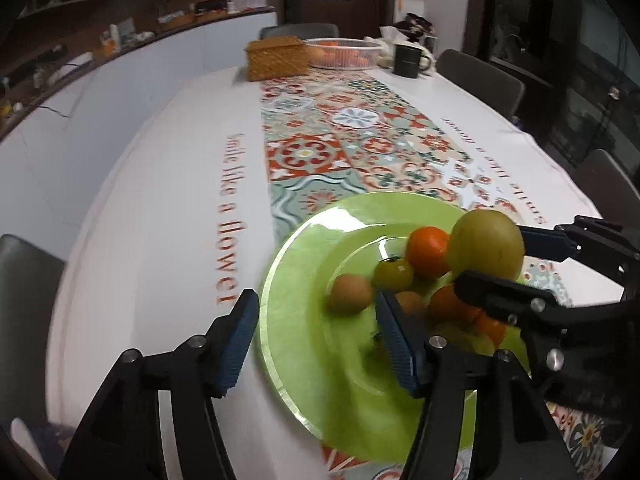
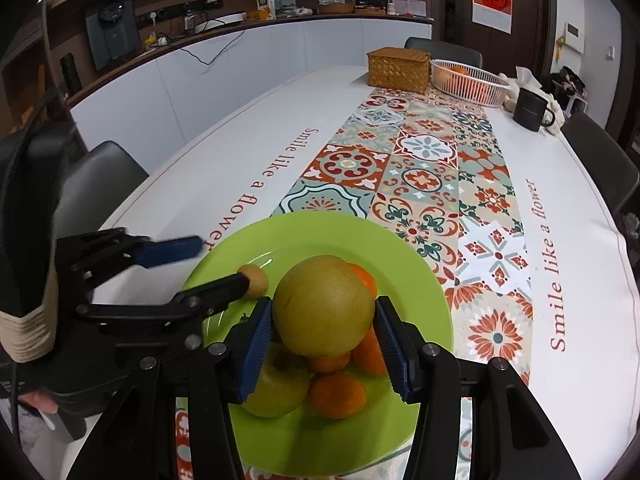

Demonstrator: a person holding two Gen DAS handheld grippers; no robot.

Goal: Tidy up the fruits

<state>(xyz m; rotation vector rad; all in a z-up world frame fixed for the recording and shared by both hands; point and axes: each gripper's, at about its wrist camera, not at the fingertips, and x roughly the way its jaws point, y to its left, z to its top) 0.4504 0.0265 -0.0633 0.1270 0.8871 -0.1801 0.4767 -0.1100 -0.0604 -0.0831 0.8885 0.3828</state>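
Two grippers work over the green plate (image 2: 424, 280). The left gripper (image 1: 316, 336) gapes wide and empty at the plate's nine o'clock, beside a small brown fruit (image 2: 256, 278). The right gripper (image 2: 324, 344) clasps the big yellow-green pear (image 2: 324, 306) across its middle, above the heaped oranges (image 2: 338, 396). The pear is probably heavy, smooth and bruisable, so hold its widest girth.

The pear (image 2: 324, 306) hides most of 1 orange (image 2: 365, 278) behind it. The left gripper's (image 2: 224, 266) lower finger covers part of the kiwi (image 2: 256, 278). Basket (image 1: 344, 53) contents are too small to identify.
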